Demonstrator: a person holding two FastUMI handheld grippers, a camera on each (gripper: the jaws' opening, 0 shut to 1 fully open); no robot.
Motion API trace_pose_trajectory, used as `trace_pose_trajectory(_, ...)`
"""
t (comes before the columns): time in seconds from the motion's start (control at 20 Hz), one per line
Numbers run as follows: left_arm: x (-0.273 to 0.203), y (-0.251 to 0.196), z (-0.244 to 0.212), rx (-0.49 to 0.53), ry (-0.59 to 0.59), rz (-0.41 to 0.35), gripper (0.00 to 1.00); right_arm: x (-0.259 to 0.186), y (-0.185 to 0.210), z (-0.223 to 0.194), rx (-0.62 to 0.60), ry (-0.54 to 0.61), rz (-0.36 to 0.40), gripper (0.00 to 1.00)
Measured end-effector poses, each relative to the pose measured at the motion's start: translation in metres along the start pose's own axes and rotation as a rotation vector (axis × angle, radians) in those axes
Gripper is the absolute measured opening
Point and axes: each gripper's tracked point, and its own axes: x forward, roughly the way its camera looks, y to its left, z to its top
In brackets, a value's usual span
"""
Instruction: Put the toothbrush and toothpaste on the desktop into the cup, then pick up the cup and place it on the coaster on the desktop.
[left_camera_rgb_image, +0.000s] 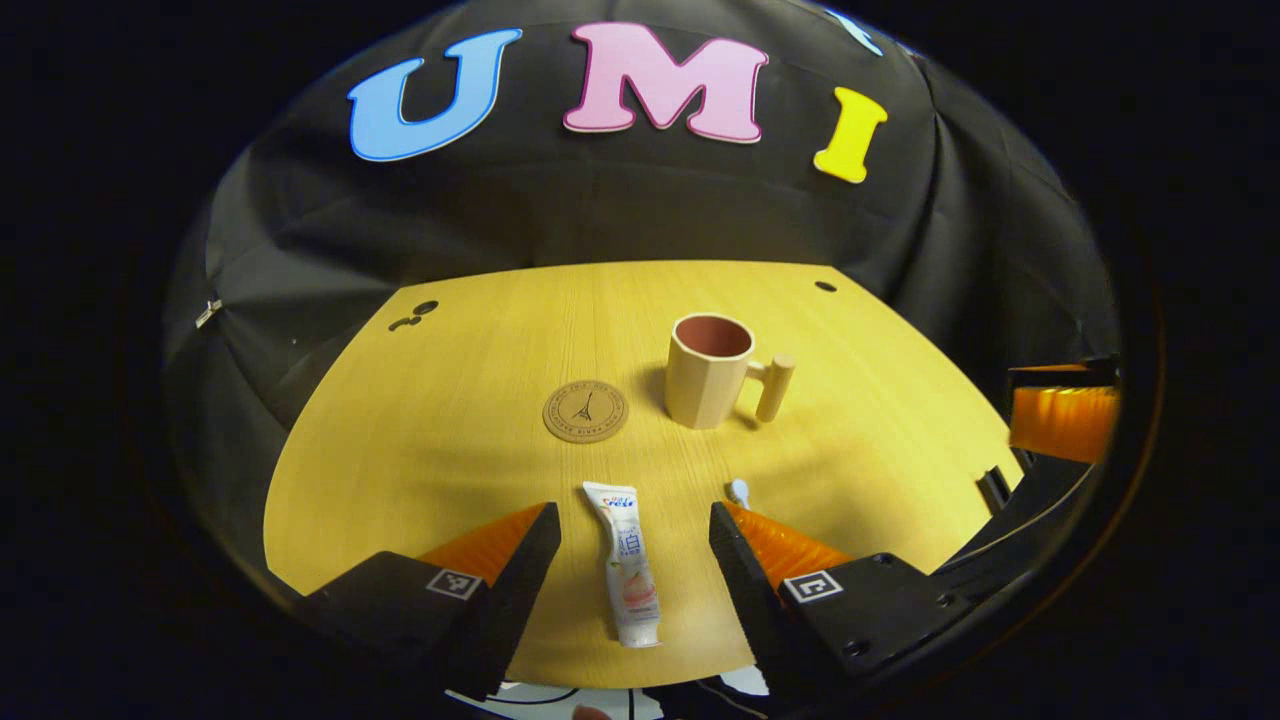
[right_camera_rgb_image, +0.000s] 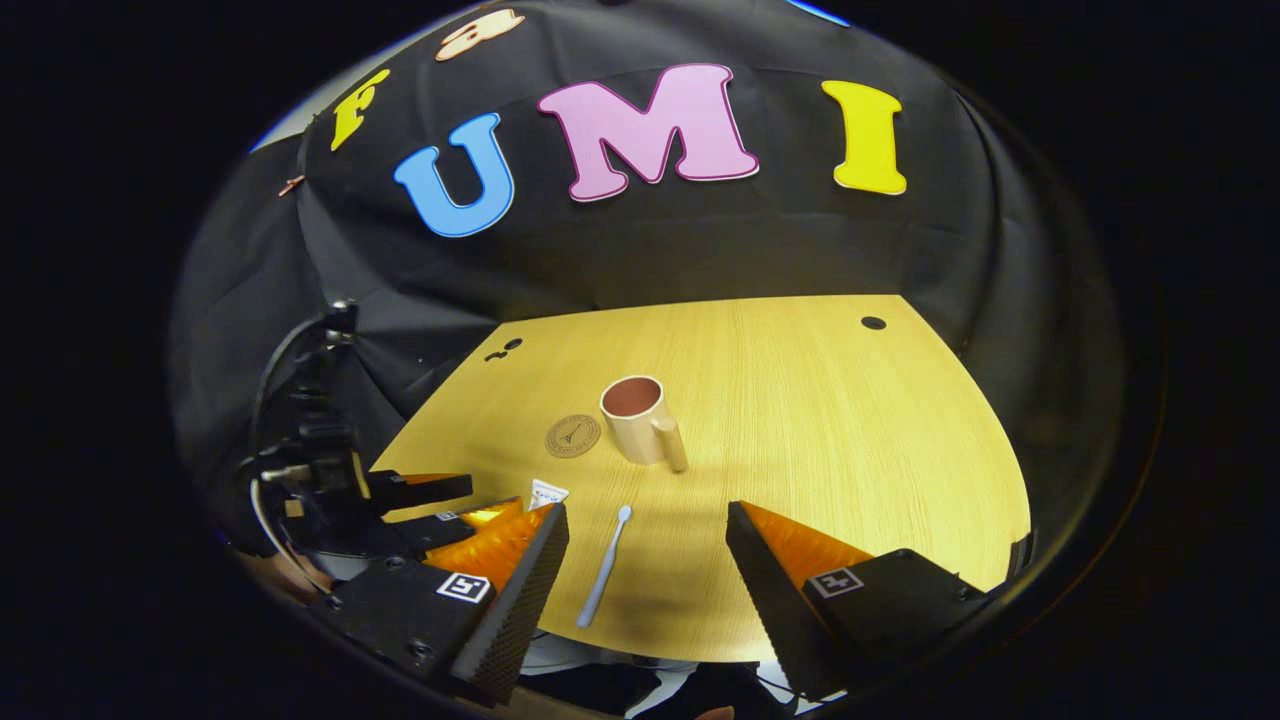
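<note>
The toothpaste (left_camera_rgb_image: 627, 565) is a white tube with blue and red brand lettering near its crimped end and a pink picture lower down; the print is too small to read. The coaster (left_camera_rgb_image: 586, 411) is a brown disc with a tower drawing at its centre and a ring of tiny lettering around the rim, also unreadable.

In the left gripper view the tube lies flat on the desk (left_camera_rgb_image: 420, 450), lengthwise between the spread fingers of the left gripper (left_camera_rgb_image: 632, 530), which is released and touches nothing. Beyond it sits the coaster, and just right of that the cup (left_camera_rgb_image: 708, 370), beige and faceted, with a reddish-brown inside and a peg-like handle pointing right. The bristle end of the toothbrush (left_camera_rgb_image: 739, 490) peeks out by the right finger.

In the right gripper view the toothbrush (right_camera_rgb_image: 604, 567) is a slim white stick lying between the open, empty fingers of the right gripper (right_camera_rgb_image: 648, 528), its head pointing toward the cup (right_camera_rgb_image: 640, 420). The coaster (right_camera_rgb_image: 572, 436) is just left of the cup, apart from it.

The desk has broad bare wood to the right of the cup and behind it, up to the cloth wall (right_camera_rgb_image: 700, 250). Its near edge curves just below both grippers.
</note>
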Motion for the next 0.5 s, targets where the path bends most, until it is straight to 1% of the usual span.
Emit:
trace_pose_trajectory(0.1,0.017,0.002,-0.009,0.012,0.026,0.034,0.93,-0.002,-0.003,-0.003,-0.003,0.010,0.006,0.98)
trace_pose_trajectory(0.25,0.037,0.006,-0.025,0.059,0.076,0.092,0.89,-0.005,-0.014,-0.007,-0.022,0.021,0.006,0.98)
trace_pose_trajectory(0.35,0.050,0.007,-0.035,0.082,0.104,0.119,0.84,-0.007,-0.022,-0.009,-0.041,0.028,0.003,0.98)
trace_pose_trajectory(0.5,0.061,0.012,-0.048,0.086,0.144,0.169,0.78,-0.006,-0.038,-0.009,-0.047,0.042,0.005,0.98)
